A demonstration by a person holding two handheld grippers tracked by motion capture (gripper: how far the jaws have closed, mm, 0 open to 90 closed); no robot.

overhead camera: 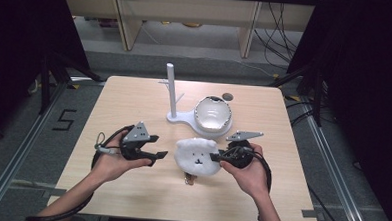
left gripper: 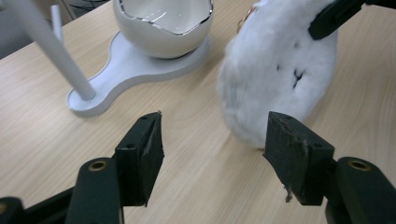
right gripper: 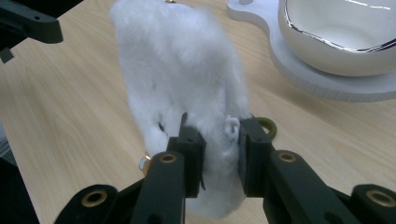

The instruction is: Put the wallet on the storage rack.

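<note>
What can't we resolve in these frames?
- Small brass-coloured piece under the plush bear pouch: high view, mostly hidden by the pouch, too small to identify.
- Green ring: right gripper view, partly behind the right gripper.
- White stand: left gripper view, top cut off by the edge.

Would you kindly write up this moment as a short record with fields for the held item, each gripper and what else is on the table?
Held item: white fluffy bear-face plush, lifted on edge, with a metal ring hanging beneath
Right gripper: shut on the plush's edge, fur squeezed between both pads
Left gripper: open, nothing between the pads, just left of the plush
Stand: white stand with an upright post, behind the plush
Bowl: glossy white bowl with a jagged silver rim, sitting on the stand's round end
Surface: light wooden table
</note>
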